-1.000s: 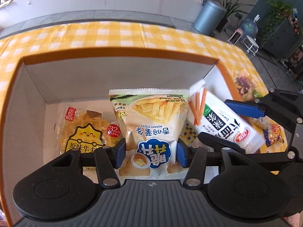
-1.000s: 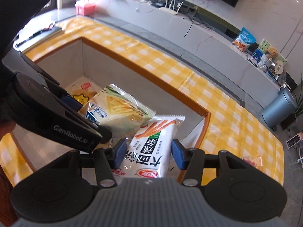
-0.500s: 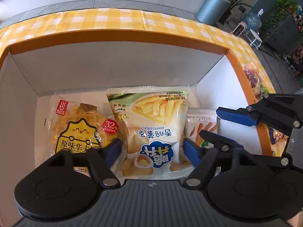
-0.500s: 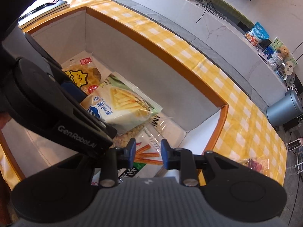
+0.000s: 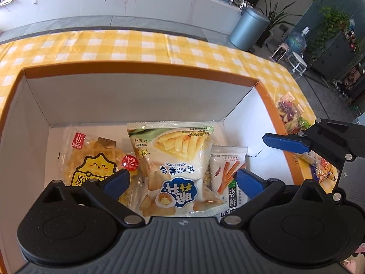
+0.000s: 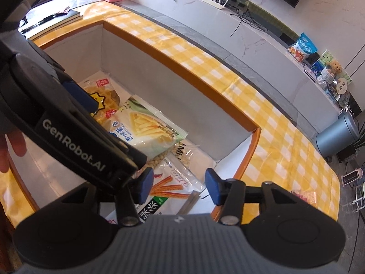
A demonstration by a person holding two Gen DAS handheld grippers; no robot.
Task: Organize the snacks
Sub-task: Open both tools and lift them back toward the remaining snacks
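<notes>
An open box with an orange rim (image 5: 141, 69) holds three packs side by side: a yellow waffle pack (image 5: 91, 162), a potato sticks bag (image 5: 175, 164) and a white stick-snack pack (image 5: 228, 171). My left gripper (image 5: 182, 180) is open above the potato sticks bag, which lies in the box. My right gripper (image 6: 178, 186) is open just above the white stick-snack pack (image 6: 173, 189), which lies in the box's right end. The box (image 6: 182, 77) also shows in the right wrist view.
The box stands on a yellow checked tablecloth (image 5: 159, 45). More snack packs lie on the cloth to the right of the box (image 5: 289, 111). The left gripper's body (image 6: 68, 123) fills the left of the right wrist view. A grey bin (image 5: 248, 27) stands beyond the table.
Both grippers lowered their packs into the box and opened. The potato sticks bag and the white stick-snack pack now lie loose inside. Both grippers have risen a little.
</notes>
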